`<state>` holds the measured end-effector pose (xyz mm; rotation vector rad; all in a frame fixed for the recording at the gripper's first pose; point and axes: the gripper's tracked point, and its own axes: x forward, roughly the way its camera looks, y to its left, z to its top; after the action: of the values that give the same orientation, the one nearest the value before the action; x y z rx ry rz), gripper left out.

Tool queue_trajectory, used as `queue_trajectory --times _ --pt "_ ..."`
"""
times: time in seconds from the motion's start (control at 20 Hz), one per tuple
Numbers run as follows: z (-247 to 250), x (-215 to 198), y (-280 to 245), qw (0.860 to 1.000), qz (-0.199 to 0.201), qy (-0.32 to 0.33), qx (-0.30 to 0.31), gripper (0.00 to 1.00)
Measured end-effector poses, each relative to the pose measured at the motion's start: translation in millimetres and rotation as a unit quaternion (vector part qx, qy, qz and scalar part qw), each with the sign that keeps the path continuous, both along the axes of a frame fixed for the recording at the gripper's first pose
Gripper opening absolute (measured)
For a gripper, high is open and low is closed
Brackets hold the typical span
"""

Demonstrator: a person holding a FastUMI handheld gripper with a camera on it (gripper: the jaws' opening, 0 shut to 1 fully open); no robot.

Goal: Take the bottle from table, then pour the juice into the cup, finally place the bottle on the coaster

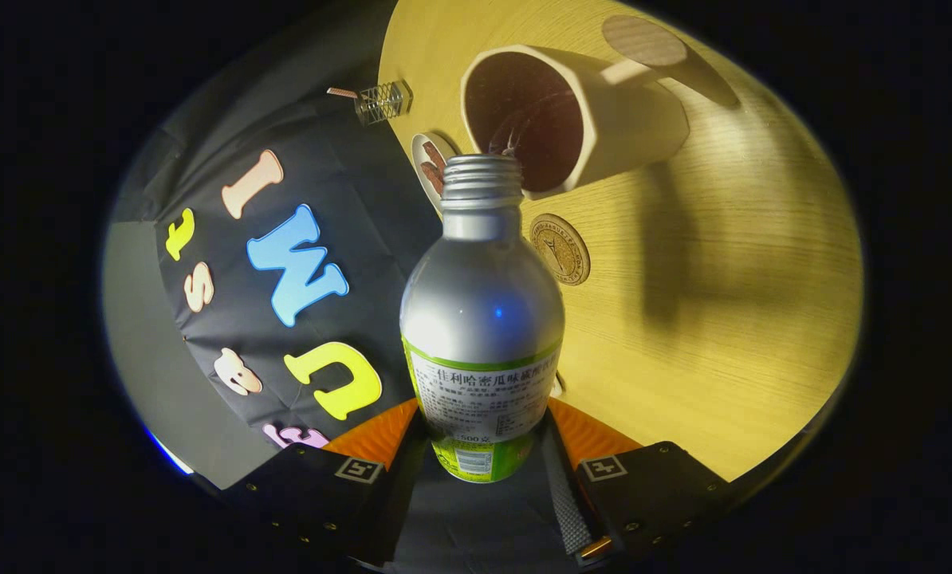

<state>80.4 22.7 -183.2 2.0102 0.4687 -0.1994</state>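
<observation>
The claw [482,446] is seen closed narrowly on the bottle [482,319], with one finger pressed against each side of its labelled lower body, so that the bottle is gripped firmly between them. The bottle is silver with a green and white label, its cap is off, and its threaded open mouth is pointed forward along the fingers toward the cup [580,119]. The cup is pale outside and dark inside, and its opening is seen just beyond the bottle's mouth, almost touching it in the view; whether liquid is being poured cannot be told. A round brown coaster [560,249] is laid on the yellow wooden tabletop [723,319] just beside the bottle's neck and close to the cup. Beyond the bottle a small dish [432,163] is partly hidden by the neck, and a small wire rack [380,102] is set near the tabletop's edge.
</observation>
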Motion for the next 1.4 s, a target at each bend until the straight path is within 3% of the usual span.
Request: queue_trajectory --times 0.95,1.4 --pt "14.6 -4.0 -5.8 0.997 0.008 0.003 0.079 0.75" --pt "24.3 1.2 -10.5 0.992 -0.016 -0.008 0.123 0.75"
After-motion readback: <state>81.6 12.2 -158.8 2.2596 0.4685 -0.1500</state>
